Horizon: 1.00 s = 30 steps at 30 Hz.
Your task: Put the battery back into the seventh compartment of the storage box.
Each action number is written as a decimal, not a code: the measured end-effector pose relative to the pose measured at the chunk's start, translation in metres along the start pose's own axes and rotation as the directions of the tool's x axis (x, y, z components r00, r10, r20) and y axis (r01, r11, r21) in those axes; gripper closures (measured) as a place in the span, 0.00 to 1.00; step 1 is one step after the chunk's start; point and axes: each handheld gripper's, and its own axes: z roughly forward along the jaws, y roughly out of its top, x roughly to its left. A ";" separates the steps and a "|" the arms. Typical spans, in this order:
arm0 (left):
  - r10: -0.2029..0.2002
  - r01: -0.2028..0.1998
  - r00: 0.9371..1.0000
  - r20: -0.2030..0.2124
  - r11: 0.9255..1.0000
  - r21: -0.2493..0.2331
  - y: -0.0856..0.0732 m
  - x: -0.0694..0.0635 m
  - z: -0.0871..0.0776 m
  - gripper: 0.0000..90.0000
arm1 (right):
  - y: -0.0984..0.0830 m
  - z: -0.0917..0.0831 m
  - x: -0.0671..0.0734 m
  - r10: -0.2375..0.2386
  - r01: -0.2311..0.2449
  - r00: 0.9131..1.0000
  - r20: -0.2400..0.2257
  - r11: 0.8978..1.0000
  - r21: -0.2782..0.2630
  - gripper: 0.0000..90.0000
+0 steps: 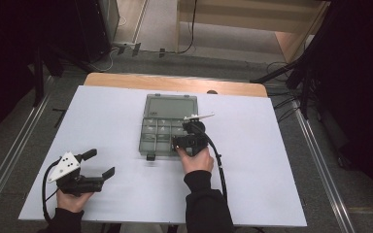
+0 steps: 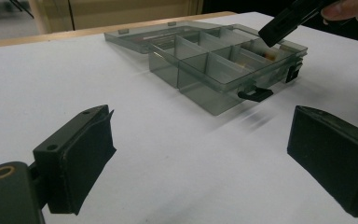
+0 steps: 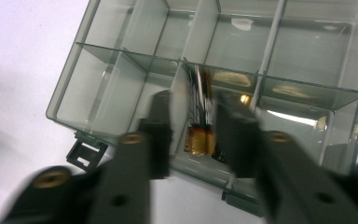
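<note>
Right gripper (image 3: 193,135) angled down into the near compartment of the open organiser box (image 1: 151,127) mid-table, jaws parted around batteries (image 3: 200,140), not pressing them, left gripper (image 1: 99,165) resting near-left, spread wide.

the organiser box (image 1: 167,127) is showing smoky, glossy clear plastic. inside it, batteries (image 3: 200,140) are gleaming metallic copper. beneath it, the table sheet (image 1: 102,126) is looking matt white, smooth.

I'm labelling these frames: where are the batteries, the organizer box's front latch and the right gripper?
batteries (image 3: 199,140), right gripper view, on their gold ends.
front latch (image 2: 255,94), left gripper view, on its black tab.
right gripper (image 3: 193,135), right gripper view, midway between its open jaws.
</note>
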 end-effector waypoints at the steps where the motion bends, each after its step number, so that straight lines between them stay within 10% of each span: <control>1: 0.001 -0.001 1.000 0.001 1.000 0.000 0.000 0.000 0.000 0.08 | 0.000 0.000 0.000 -0.002 0.002 1.000 0.000 1.000 0.002 0.61; 6: 0.003 -0.003 1.000 0.000 1.000 0.001 0.000 -0.001 -0.001 0.08 | -0.002 -0.004 -0.006 -0.043 0.042 0.999 -0.013 0.999 -0.031 0.22; 10: 0.003 -0.003 1.000 0.000 1.000 -0.001 0.000 0.000 0.000 0.08 | -0.006 -0.009 -0.006 -0.170 0.169 0.985 -0.004 0.982 -0.083 0.02; 22: 0.005 -0.005 1.000 0.005 1.000 0.006 0.000 -0.002 0.000 0.08 | -0.027 -0.017 -0.021 -0.349 0.351 0.936 0.039 0.927 -0.130 0.00; 30: 0.000 0.000 1.000 -0.001 1.000 0.000 -0.001 -0.003 -0.001 0.08 | -0.041 -0.034 -0.041 -0.358 0.364 0.931 0.066 0.912 -0.188 0.00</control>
